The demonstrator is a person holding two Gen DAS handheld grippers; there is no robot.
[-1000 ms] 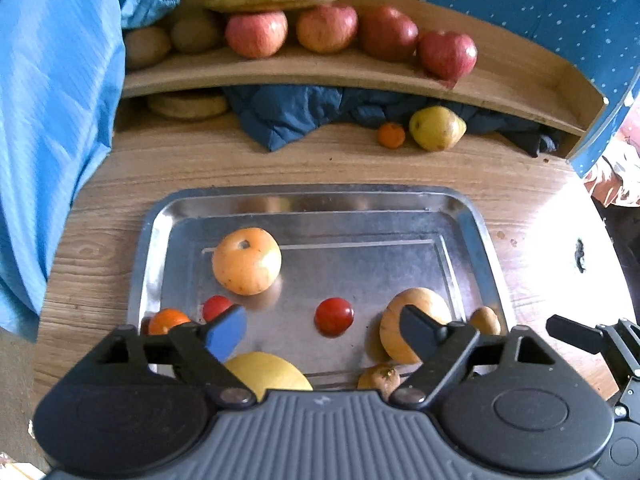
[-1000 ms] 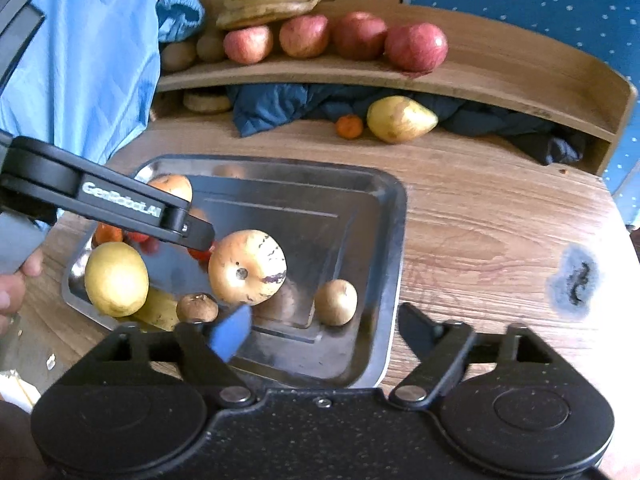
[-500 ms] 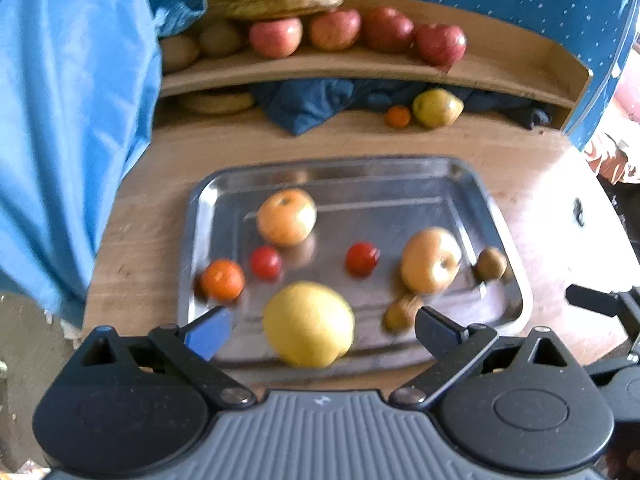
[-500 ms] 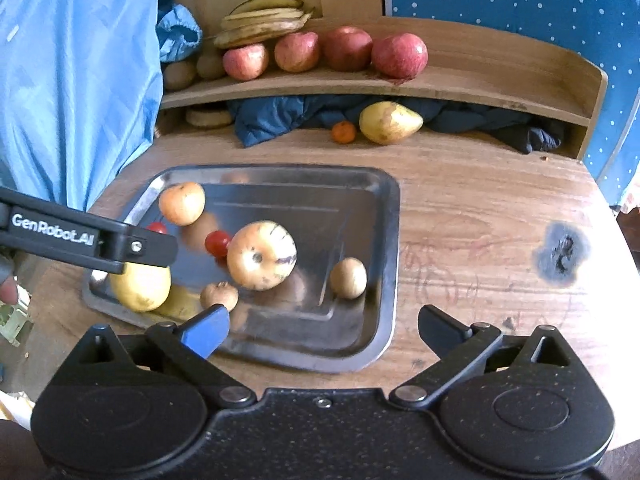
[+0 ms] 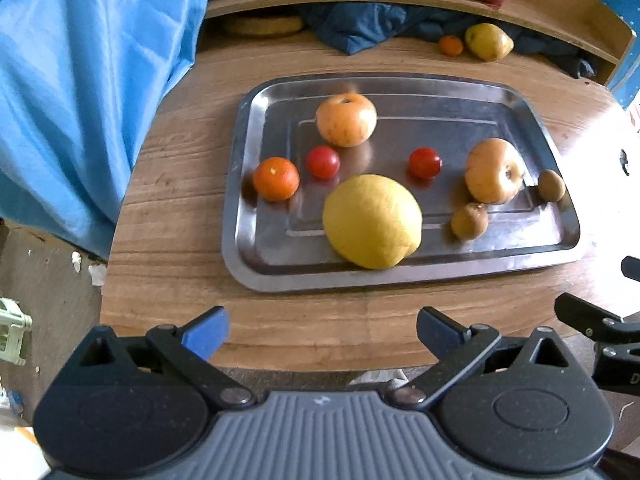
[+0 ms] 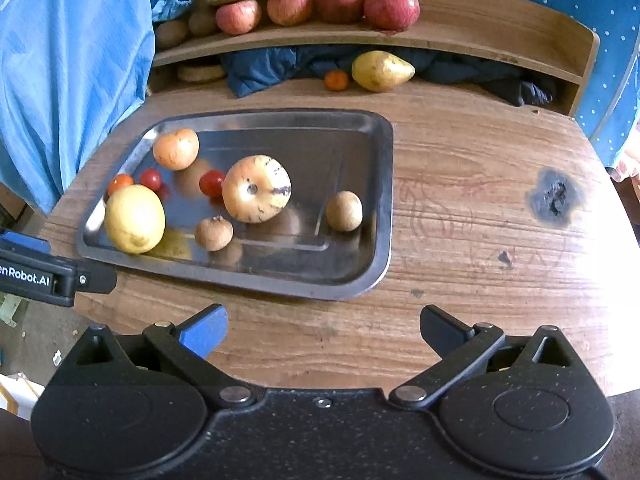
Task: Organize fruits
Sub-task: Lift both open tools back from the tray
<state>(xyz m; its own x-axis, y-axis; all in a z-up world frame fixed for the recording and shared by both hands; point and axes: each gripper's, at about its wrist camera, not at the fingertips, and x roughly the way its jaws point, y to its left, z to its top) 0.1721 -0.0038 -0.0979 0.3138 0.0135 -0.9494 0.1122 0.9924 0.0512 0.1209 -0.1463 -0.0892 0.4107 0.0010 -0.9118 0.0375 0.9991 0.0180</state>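
Only legible text: white lettering "enRobot.AI", cut off by the frame's left edge, on my left gripper (image 6: 52, 276). I read nothing elsewhere.

On the tray (image 6: 382, 200), bare metal spans 12 to 3 o'clock; the lemon (image 6: 134, 218), tomatoes (image 6: 211, 182) and melon (image 6: 256, 188) crowd 6 to 10. The table (image 6: 480, 208) at 3 lies bare.
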